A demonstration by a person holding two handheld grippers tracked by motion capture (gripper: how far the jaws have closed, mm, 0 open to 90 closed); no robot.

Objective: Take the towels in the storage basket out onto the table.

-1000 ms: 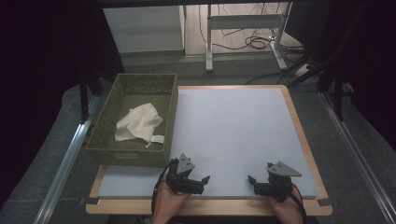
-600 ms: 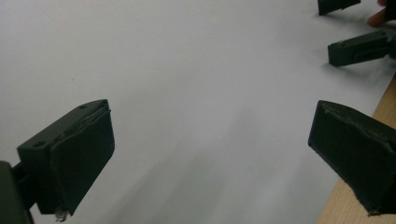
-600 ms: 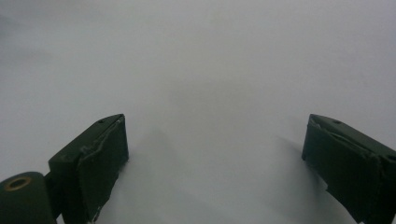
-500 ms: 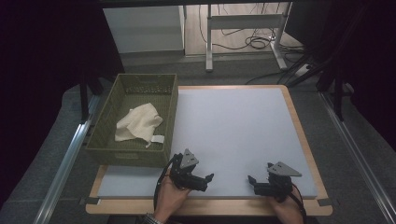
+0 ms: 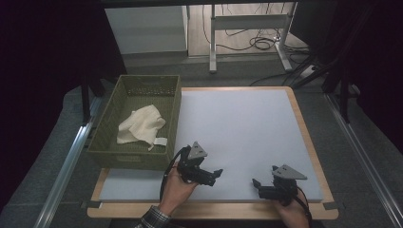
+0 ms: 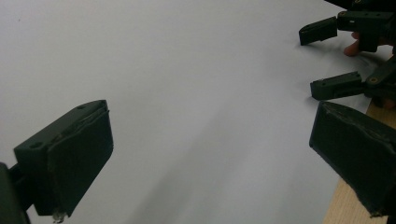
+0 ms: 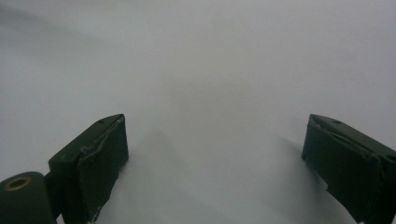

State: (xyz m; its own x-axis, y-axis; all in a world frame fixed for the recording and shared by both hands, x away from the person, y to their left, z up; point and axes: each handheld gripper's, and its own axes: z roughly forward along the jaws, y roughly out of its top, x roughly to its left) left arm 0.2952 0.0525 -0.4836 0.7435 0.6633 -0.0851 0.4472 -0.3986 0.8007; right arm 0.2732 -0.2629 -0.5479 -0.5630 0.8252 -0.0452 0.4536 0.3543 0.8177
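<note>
1. High view: a white mat (image 5: 237, 128) covers a wood-edged table (image 5: 304, 123); beyond it lie a grey floor, cables and a metal frame. A green basket (image 5: 142, 95) stands at the table's left edge, holding a crumpled cream cloth (image 5: 140, 127) with a small tag. The left gripper (image 5: 213, 174) hovers near the basket's near right corner, jaws apart, empty. The right gripper (image 5: 256, 184) rests at the near right, released.
2. Left gripper view: its jaws gape wide over bare mat (image 6: 187, 93); the right gripper (image 6: 327, 58) lies at the far right.
3. Right gripper view: its jaws are spread, nothing between, over white mat (image 7: 210, 70).
</note>
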